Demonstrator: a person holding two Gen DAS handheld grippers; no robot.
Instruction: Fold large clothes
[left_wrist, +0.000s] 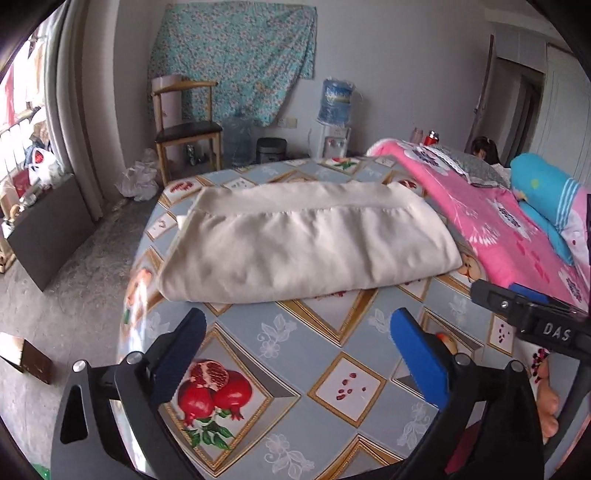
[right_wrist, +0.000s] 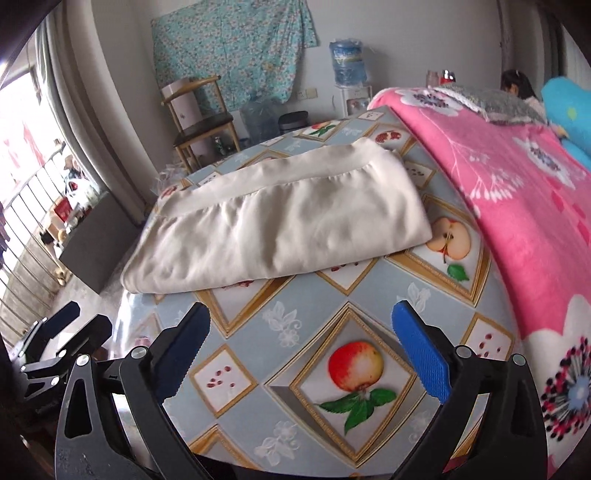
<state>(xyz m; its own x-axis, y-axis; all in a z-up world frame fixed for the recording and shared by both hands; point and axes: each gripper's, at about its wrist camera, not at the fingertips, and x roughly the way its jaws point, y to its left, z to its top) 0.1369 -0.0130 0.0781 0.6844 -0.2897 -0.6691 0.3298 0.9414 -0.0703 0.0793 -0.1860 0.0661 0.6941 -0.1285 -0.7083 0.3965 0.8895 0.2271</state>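
Observation:
A cream garment (left_wrist: 306, 240) lies folded into a thick rectangle on the fruit-patterned tablecloth (left_wrist: 295, 332); it also shows in the right wrist view (right_wrist: 288, 225). My left gripper (left_wrist: 299, 332) is open and empty, held back from the garment's near edge. My right gripper (right_wrist: 301, 328) is open and empty too, also short of the near edge. The right gripper's body shows at the right of the left wrist view (left_wrist: 532, 314), and the left gripper shows at the lower left of the right wrist view (right_wrist: 62, 332).
A pink flowered blanket (right_wrist: 517, 192) lies folded along the table's right side, with a blue cushion (left_wrist: 546, 192) on it. A wooden chair (left_wrist: 184, 122), a water dispenser (left_wrist: 334, 122) and a dark box (left_wrist: 48, 225) stand on the floor beyond the table. A person (left_wrist: 484, 149) sits at the far right.

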